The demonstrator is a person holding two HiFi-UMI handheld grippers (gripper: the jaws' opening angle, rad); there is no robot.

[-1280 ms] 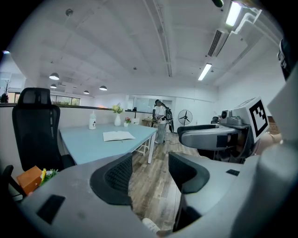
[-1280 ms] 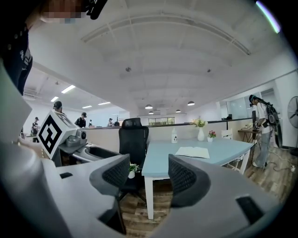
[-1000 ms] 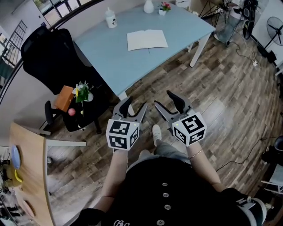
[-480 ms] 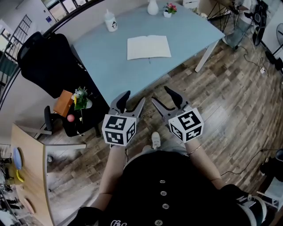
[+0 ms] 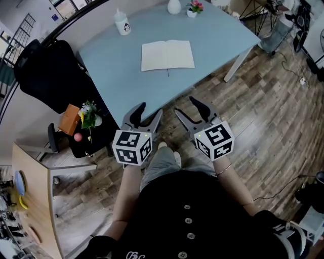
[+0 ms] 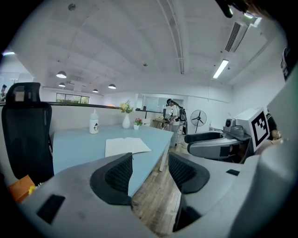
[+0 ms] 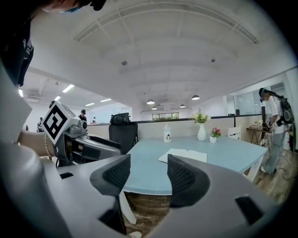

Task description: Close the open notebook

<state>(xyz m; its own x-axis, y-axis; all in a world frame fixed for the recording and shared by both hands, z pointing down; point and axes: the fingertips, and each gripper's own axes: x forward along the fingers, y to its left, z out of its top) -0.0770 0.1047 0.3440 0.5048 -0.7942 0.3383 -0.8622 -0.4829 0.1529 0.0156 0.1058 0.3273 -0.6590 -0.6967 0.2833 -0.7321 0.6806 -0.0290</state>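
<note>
Notebook lies open on the blue table.
Left gripper and right gripper hover short of the table, jaws apart, holding nothing; the bottle label is too small to read.

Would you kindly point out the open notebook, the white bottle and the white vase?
open notebook (image 5: 155,56), head view, left page.
white bottle (image 5: 122,24), head view, its body.
white vase (image 5: 174,7), head view, its belly.

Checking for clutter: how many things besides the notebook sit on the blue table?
3: a white bottle near the far-left corner, a white vase at the far edge, a small flower pot beside it. The gripper views show no others.
</note>
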